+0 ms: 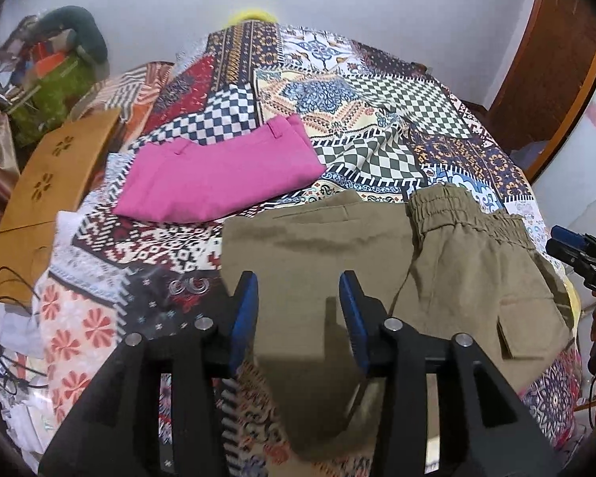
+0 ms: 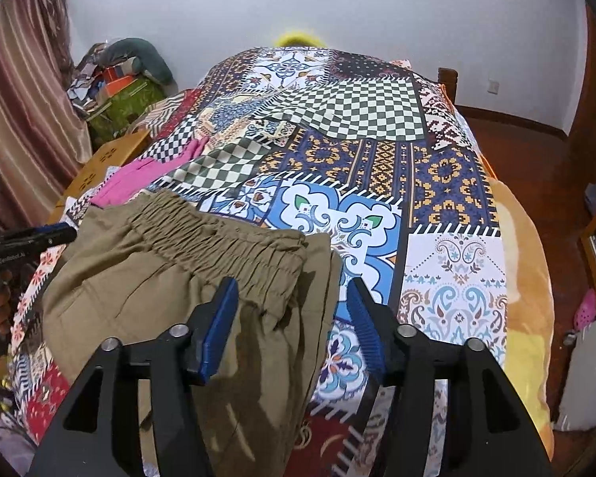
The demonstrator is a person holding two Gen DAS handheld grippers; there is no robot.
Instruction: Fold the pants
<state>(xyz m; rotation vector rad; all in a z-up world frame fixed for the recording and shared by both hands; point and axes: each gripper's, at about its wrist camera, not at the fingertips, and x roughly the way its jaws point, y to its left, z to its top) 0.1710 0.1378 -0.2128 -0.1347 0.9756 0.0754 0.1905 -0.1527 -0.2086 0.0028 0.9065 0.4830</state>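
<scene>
Over the near edge of the bed, your left hand-held gripper hangs spread with nothing between its blue pads, above the olive pants. Folded pink pants lie farther off to the left. Through the right wrist camera, your right hand-held gripper is likewise spread wide and pinching nothing, poised above the right edge of the olive pants, near their elastic waistband.

My olive pants lie partly folded on the bed, elastic waistband away from me, cargo pocket facing up
</scene>
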